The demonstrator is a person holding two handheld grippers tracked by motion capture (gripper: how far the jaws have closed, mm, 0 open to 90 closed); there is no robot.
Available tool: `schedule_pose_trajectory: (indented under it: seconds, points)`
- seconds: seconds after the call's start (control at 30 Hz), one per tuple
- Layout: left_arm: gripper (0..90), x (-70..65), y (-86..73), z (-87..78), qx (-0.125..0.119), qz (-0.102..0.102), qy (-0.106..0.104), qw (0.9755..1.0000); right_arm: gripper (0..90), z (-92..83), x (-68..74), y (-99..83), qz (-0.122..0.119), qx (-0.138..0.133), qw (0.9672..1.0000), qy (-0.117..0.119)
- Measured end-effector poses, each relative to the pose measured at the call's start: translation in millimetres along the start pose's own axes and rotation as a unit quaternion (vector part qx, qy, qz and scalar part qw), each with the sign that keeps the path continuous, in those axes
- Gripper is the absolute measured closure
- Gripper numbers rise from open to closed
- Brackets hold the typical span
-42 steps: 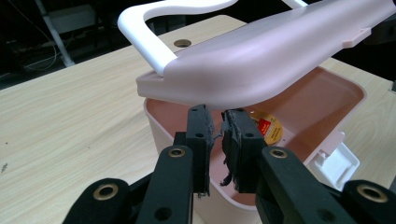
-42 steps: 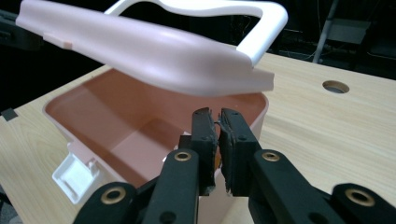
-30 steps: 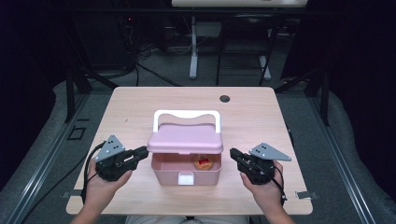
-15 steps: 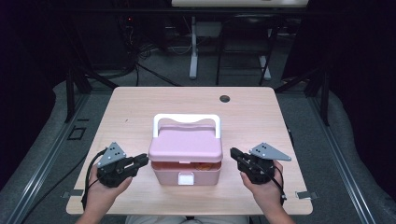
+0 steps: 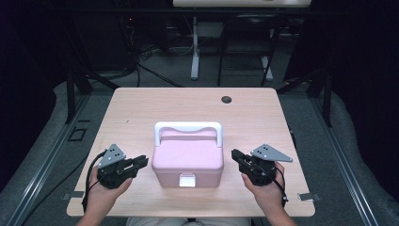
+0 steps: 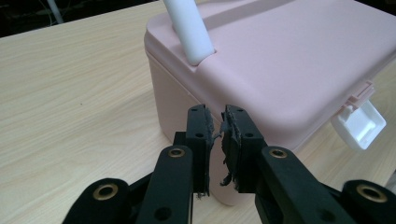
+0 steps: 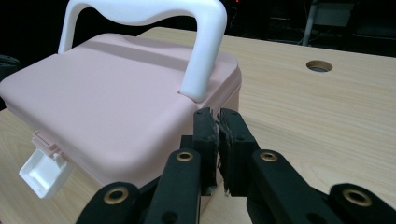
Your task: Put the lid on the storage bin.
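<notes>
Overhead view faces forward; both gripper views closely flank the pink box (image 5: 188,160).

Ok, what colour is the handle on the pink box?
White. The handle shows best in the right gripper view, arching over the pink box.

You cannot see inside the pink box (image 5: 188,160): its lid is down and hides whatever it holds. From the high view your forearms are cut off at the bottom edge, and the white latch (image 5: 187,180) is too small to tell whether it is fastened. In the left gripper view the white handle (image 6: 189,30) runs off the top edge. The left claw (image 6: 216,135) covers the box's near lower corner.
</notes>
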State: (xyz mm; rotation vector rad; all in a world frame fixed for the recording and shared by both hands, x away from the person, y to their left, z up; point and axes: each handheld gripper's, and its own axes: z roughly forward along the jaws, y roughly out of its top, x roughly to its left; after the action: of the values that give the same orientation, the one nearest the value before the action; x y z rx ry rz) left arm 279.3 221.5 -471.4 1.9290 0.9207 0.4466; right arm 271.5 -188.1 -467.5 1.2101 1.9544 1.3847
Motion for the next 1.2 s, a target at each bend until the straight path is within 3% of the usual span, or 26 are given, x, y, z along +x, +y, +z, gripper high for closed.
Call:
schedule_pose_trajectory:
  seconds: [0.57, 1.2]
  points:
    - [65.8, 24.8, -11.9, 8.9, -0.007, -0.035, 0.019, 0.9992, 82.3, 9.4, -16.8, -11.3, 0.012, 0.011, 0.9997, -0.020]
    - [53.7, 40.1, -25.9, 27.3, 0.005, -0.043, 0.038, 0.9984, 72.5, 20.8, -27.6, -24.7, 0.002, 0.026, 0.9992, -0.032]
